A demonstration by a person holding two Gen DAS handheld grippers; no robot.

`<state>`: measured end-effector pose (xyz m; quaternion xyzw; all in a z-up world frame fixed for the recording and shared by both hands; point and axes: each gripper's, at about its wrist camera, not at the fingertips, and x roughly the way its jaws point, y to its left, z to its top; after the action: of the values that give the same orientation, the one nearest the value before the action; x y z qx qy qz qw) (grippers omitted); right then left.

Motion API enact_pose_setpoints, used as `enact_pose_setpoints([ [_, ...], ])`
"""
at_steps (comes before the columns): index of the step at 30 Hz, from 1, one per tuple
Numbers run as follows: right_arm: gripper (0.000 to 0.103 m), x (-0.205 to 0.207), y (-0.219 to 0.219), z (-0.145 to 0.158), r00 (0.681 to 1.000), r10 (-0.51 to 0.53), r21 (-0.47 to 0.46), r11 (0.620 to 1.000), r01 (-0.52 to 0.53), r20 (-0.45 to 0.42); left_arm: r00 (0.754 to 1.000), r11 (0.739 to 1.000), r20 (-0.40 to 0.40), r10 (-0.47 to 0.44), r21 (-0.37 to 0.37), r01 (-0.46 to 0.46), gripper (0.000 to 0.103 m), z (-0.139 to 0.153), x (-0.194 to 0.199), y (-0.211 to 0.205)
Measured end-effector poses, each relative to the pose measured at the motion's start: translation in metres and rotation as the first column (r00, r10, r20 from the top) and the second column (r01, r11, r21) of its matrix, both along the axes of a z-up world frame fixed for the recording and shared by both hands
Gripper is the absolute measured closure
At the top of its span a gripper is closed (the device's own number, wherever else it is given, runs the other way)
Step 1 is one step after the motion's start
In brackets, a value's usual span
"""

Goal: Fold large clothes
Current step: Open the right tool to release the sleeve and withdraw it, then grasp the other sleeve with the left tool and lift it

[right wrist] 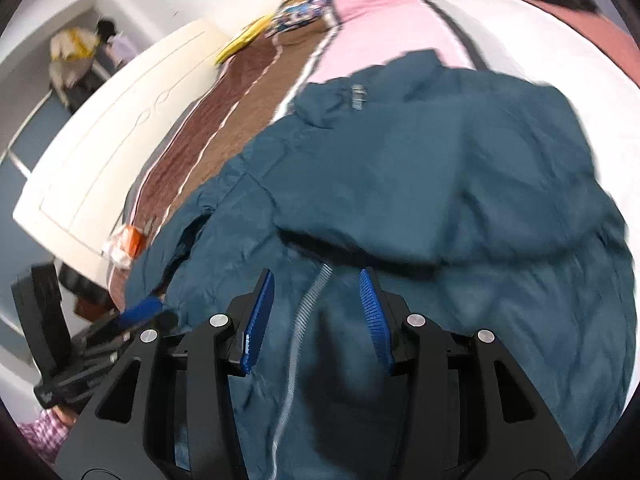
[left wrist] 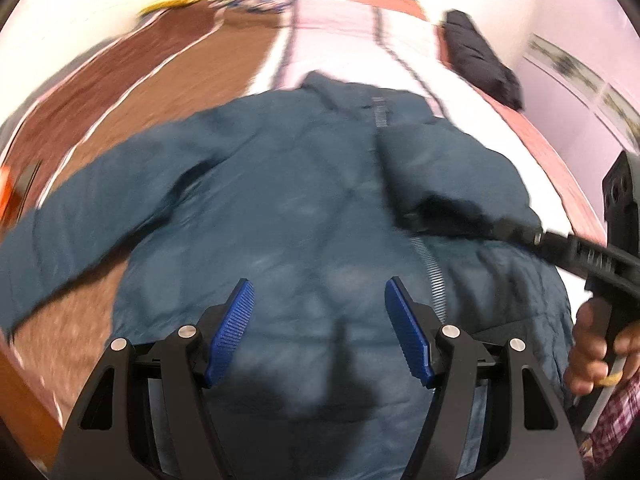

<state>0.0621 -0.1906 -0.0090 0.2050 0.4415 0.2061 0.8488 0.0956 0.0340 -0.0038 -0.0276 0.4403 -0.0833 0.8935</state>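
Teal padded jacket is lying spread on the bed, collar toward the far pink stripe, one sleeve reaching toward the bed's brown side, the other folded across the chest. Left gripper is hovering over the lower front, fingers spread, holding nothing. Right gripper is hovering beside the zipper, fingers likewise spread. Bare bedcover is showing beyond the collar; a dark garment is lying near the far edge.

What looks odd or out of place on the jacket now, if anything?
The teal jacket lies unevenly on the bed: one sleeve is folded across the chest, the other sleeve still stretches out sideways. Both grippers hang open above it. No damage shows.
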Motion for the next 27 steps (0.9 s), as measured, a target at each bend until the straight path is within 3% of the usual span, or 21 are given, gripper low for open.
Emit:
enact_pose_setpoints([
  [4,0.058,-0.025,-0.026,-0.007,0.999,-0.051,-0.015,0.999,0.051,-0.015,0.989,0.987,0.039,-0.143,0.079,0.139,0.036,0.007,0.012,-0.046],
  [7,0.058,-0.038,-0.040,-0.008,0.997,-0.072,-0.003,0.997,0.072,-0.012,0.964,0.957,0.058,-0.259,0.148,0.249,0.036,0.009,0.020,-0.083],
  [10,0.058,-0.045,-0.054,-0.010,0.995,-0.096,0.010,0.995,0.096,-0.004,0.928,0.908,0.064,-0.368,0.242,0.344,0.036,0.005,0.027,-0.119],
  [15,0.058,-0.046,-0.078,-0.014,0.990,-0.138,0.074,0.988,0.138,-0.005,0.852,0.777,0.047,-0.522,0.438,0.452,0.036,-0.014,0.038,-0.170],
  [19,0.058,-0.049,-0.091,-0.016,0.988,-0.152,0.105,0.983,0.152,-0.003,0.825,0.695,0.003,-0.565,0.541,0.473,0.039,-0.030,0.054,-0.194],
  [21,0.058,-0.049,-0.095,-0.018,0.988,-0.154,0.121,0.981,0.154,-0.008,0.827,0.697,0.003,-0.563,0.540,0.473,0.053,-0.030,0.060,-0.197],
  [23,0.058,-0.049,-0.098,-0.020,0.988,-0.155,0.133,0.979,0.156,-0.016,0.843,0.738,0.009,-0.538,0.487,0.467,0.063,-0.024,0.069,-0.196],
  [25,0.058,-0.050,-0.099,-0.024,0.988,-0.151,0.142,0.978,0.154,-0.026,0.863,0.782,0.022,-0.504,0.435,0.445,0.081,-0.016,0.076,-0.191],
  [27,0.058,-0.050,-0.099,-0.026,0.988,-0.148,0.142,0.978,0.151,-0.032,0.890,0.833,0.052,-0.454,0.378,0.403,0.088,-0.005,0.081,-0.182],
])
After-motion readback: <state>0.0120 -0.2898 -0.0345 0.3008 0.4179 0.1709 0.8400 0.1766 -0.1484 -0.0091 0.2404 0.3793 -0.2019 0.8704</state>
